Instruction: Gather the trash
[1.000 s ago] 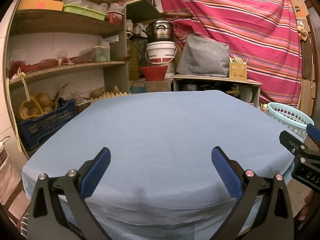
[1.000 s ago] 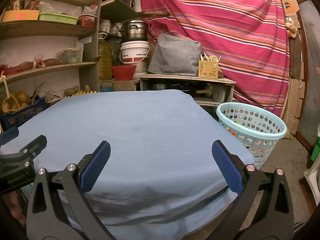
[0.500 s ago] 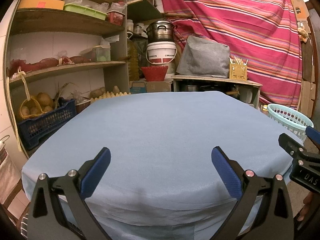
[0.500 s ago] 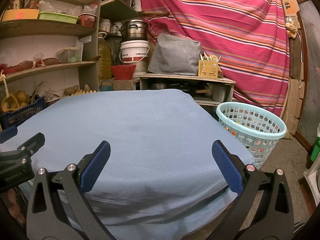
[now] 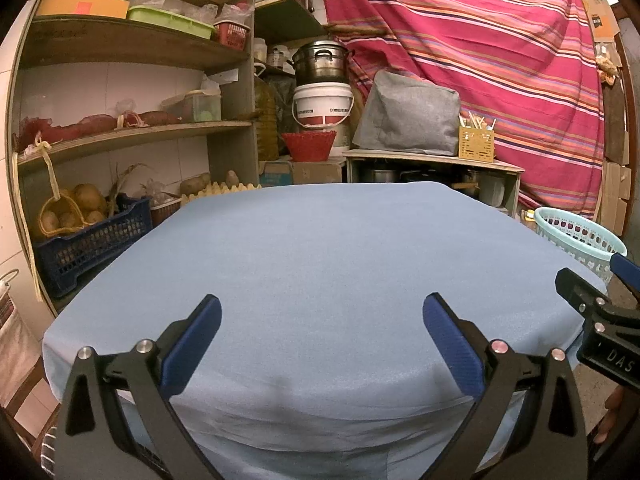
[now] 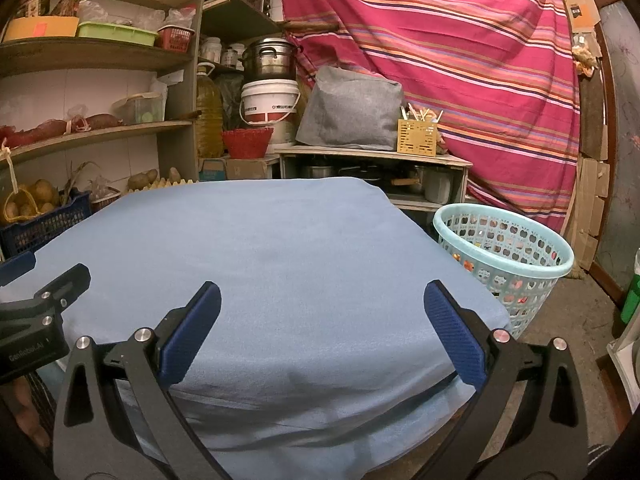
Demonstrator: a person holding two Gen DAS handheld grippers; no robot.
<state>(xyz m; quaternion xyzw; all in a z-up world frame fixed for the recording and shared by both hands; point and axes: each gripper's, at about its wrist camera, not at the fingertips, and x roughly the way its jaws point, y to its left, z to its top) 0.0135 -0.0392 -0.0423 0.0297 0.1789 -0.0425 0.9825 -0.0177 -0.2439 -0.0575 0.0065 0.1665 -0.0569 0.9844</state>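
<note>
A table covered by a plain blue cloth (image 5: 320, 264) (image 6: 272, 256) fills both views, and I see no loose trash on it. A pale turquoise perforated basket (image 6: 508, 256) (image 5: 576, 236) stands on the floor off the table's right side, with colourful scraps showing through its holes. My left gripper (image 5: 320, 320) hovers open over the near edge of the cloth, nothing between its blue pads. My right gripper (image 6: 320, 316) is open too and holds nothing, near the table's front right corner. Each gripper shows at the edge of the other's view.
Wooden shelves (image 5: 132, 132) with boxes and a dark blue crate of potatoes (image 5: 88, 236) line the left. Behind the table stand a low wooden bench (image 6: 372, 160) with a grey bag, a white bucket (image 6: 270, 100), a pot and a red striped curtain (image 6: 460, 40).
Both grippers have drifted very slightly; the right gripper sits a touch lower in the left wrist view. Nothing was picked up or let go.
</note>
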